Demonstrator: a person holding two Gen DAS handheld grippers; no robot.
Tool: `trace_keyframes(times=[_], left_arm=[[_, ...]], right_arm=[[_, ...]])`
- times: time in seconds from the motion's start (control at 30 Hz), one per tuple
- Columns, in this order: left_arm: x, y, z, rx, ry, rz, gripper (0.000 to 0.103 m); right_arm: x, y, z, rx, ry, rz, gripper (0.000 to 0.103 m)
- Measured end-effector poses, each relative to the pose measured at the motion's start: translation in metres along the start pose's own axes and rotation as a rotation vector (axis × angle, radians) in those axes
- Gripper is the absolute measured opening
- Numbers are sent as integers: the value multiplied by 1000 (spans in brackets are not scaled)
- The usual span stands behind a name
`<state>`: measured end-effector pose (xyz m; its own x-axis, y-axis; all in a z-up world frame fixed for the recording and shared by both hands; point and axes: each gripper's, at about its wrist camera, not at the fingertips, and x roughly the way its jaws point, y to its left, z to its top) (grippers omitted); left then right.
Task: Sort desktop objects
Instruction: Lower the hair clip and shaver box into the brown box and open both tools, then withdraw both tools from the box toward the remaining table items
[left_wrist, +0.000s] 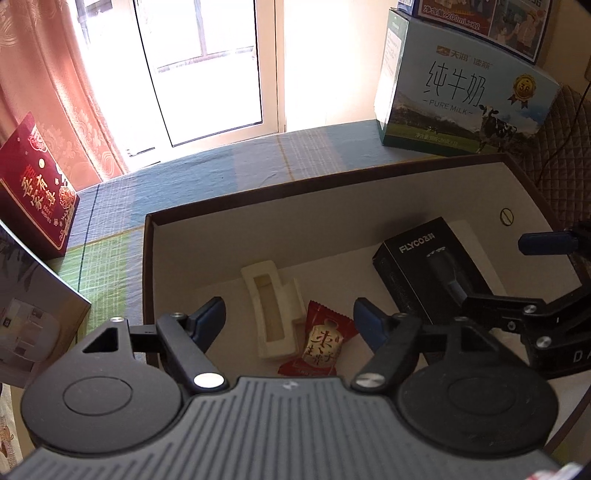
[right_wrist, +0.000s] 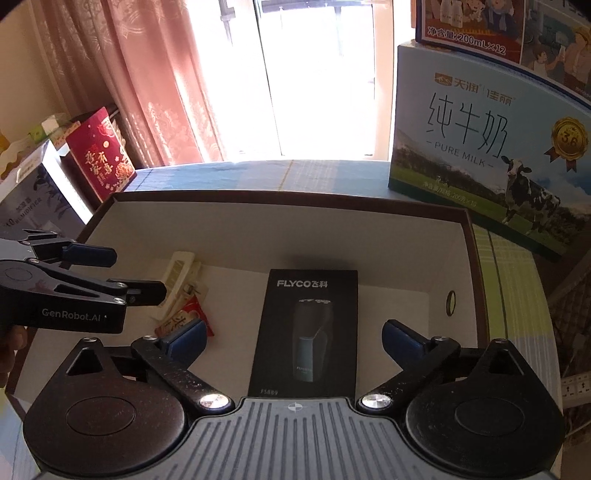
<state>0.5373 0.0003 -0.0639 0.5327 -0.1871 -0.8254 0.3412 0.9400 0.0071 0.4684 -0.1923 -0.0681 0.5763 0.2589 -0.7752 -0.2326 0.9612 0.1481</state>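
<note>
Both grippers hung over a wide, shallow cardboard tray (left_wrist: 221, 212) with a dark brown rim and pale lining, set on a checked blue-green cloth (left_wrist: 110, 206). The left gripper (left_wrist: 290, 319) was spread wide with nothing between its blue pads (left_wrist: 210, 317); beneath the gap lay a cream-coloured moulded plastic holder (left_wrist: 271, 314) and, touching its right edge, a red foil-wrapped candy (left_wrist: 319, 345). The right gripper (right_wrist: 295, 341) was likewise released and empty, its fingers (right_wrist: 400, 341) straddling a black rectangular FLYCO shaver box (right_wrist: 306, 332) lying flat on the tray floor, without touching it. A pale blue milk carton case (right_wrist: 480, 155) stood beyond the tray, and a red gift box (left_wrist: 35, 184) stood to the left.
</note>
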Motion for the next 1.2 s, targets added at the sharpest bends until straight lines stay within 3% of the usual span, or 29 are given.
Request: trace_keyframes(times=[0.27, 0.67, 1.2], left_arm=[[-43, -3, -20, -38, -40, 12, 80], [-105, -13, -67, -76, -78, 63, 82], [-167, -24, -125, -135, -98, 71, 83]], right_arm=[[-38, 15, -22, -34, -36, 3, 101], [-89, 23, -62, 14, -76, -13, 101], [-144, 36, -109, 50, -104, -3, 101]])
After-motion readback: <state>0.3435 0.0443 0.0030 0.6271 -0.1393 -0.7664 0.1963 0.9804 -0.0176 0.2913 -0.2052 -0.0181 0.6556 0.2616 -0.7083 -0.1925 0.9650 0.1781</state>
